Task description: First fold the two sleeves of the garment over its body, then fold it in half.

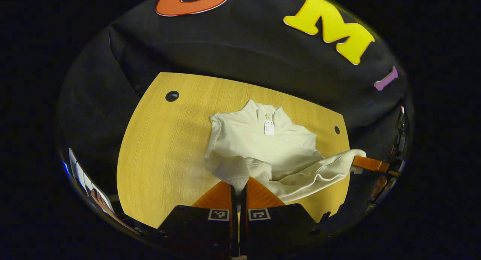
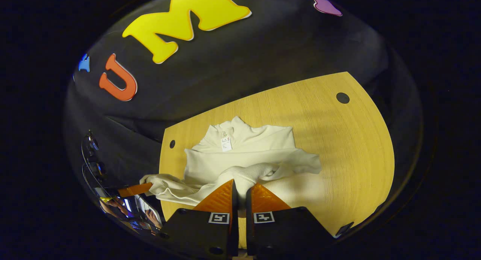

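Note:
A cream high-collared garment (image 1: 263, 143) lies on the wooden table (image 1: 161, 158), collar away from me, with a white tag (image 1: 269, 127) at the neck. In the left gripper view my left gripper (image 1: 239, 186) is shut on a ribbed bit of the garment's near edge. Off to the right, the right gripper (image 1: 356, 163) pinches the other end of that lifted edge. In the right gripper view my right gripper (image 2: 240, 188) is shut on the garment (image 2: 244, 158) near its front edge. The left gripper (image 2: 147, 186) holds the fabric at the far left.
The table has small round holes near its corners (image 1: 172, 96) (image 2: 342, 98). Bare wood (image 2: 349, 147) stretches to the right of the garment in the right gripper view. The black booth wall rises behind the table. A person's hand (image 2: 116, 205) shows at the lower left.

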